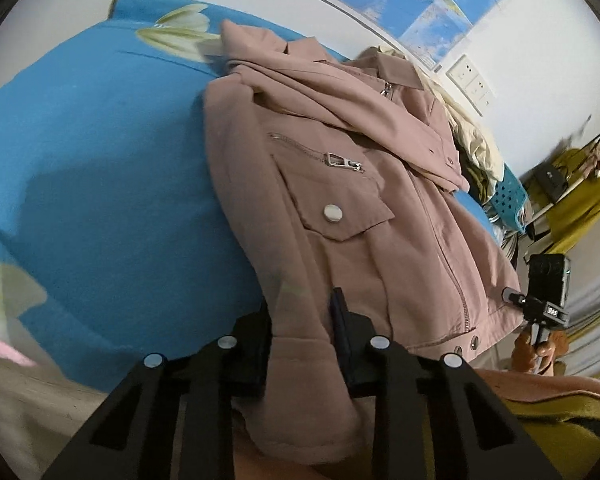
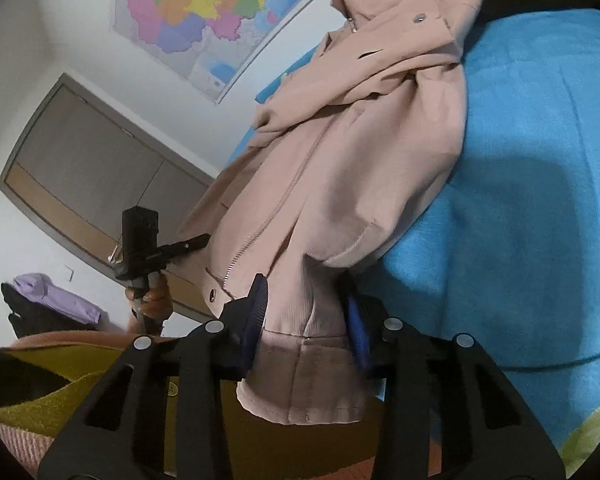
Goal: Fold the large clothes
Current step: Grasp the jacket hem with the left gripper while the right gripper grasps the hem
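A dusty-pink jacket (image 1: 340, 184) lies front-up on the blue flowered bedspread (image 1: 120, 160), with its zip, chest pocket and collar showing. My left gripper (image 1: 302, 322) is shut on the end of one sleeve at the jacket's near edge, and the fabric fills the gap between its pads. In the right wrist view the jacket (image 2: 340, 160) stretches away over the bedspread (image 2: 520, 160). My right gripper (image 2: 306, 314) is shut on the ribbed cuff of the other sleeve. Each view shows the other gripper beside the hem, held by a hand: the right gripper (image 1: 514, 296) and the left gripper (image 2: 196, 242).
Maps (image 2: 196, 12) hang on the wall behind the bed. A heap of clothes and a blue basket (image 1: 508, 196) sit past the jacket's far side. Wardrobe doors (image 2: 92, 168) and a purple cloth (image 2: 56, 296) stand off to the left. An olive-yellow garment (image 2: 40, 400) lies near me.
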Demonstrator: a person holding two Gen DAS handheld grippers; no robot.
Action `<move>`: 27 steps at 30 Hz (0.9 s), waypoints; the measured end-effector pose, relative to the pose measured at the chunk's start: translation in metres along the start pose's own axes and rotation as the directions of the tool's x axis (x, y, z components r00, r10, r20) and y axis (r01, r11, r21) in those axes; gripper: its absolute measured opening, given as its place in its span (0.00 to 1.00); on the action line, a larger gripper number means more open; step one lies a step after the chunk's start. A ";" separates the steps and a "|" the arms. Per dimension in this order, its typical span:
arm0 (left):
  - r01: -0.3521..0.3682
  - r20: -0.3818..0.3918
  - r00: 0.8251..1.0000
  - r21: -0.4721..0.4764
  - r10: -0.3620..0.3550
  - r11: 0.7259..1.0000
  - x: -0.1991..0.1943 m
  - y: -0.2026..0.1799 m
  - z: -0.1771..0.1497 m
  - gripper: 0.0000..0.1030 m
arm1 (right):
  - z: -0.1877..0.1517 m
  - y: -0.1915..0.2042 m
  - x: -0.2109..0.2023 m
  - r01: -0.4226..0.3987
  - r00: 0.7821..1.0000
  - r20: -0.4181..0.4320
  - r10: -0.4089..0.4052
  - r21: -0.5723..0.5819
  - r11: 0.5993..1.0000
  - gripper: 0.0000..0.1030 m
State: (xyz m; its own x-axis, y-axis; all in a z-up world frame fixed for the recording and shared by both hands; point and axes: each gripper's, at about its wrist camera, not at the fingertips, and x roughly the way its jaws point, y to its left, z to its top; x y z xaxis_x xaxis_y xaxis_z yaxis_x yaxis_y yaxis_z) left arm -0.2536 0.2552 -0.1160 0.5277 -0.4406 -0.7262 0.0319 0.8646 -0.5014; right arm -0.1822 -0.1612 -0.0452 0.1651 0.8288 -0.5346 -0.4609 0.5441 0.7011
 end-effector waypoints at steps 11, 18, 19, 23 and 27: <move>0.001 0.011 1.000 -0.018 0.000 1.000 0.002 -0.006 0.000 0.10 | -0.002 0.003 0.007 -0.022 1.000 0.010 0.022 0.009 1.000 0.15; 0.091 0.154 0.984 -0.022 -0.086 0.996 -0.051 -0.016 0.006 0.04 | 0.005 0.041 -0.027 -0.134 0.982 0.127 0.143 -0.070 0.988 0.09; 0.094 0.168 0.982 -0.016 -0.090 0.995 -0.057 -0.019 0.006 0.04 | 0.004 0.048 -0.031 -0.146 0.978 0.137 0.157 -0.087 0.985 0.09; 0.129 0.221 0.967 0.015 -0.129 0.992 -0.085 -0.026 0.004 0.04 | 0.002 0.068 -0.048 -0.188 0.965 0.157 0.208 -0.136 0.973 0.09; 0.174 0.229 0.959 -0.015 -0.166 0.985 -0.087 -0.019 0.005 0.04 | 0.001 0.066 -0.046 -0.175 0.972 0.139 0.190 -0.109 0.978 0.09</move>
State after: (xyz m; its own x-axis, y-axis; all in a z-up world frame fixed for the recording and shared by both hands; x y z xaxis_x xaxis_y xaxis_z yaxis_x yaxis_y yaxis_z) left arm -0.2953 0.2784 -0.0411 0.6950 -0.5112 -0.5056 0.1109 0.7711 -0.6270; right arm -0.2195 -0.1629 0.0257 0.1946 0.9270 -0.3206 -0.5753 0.3726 0.7282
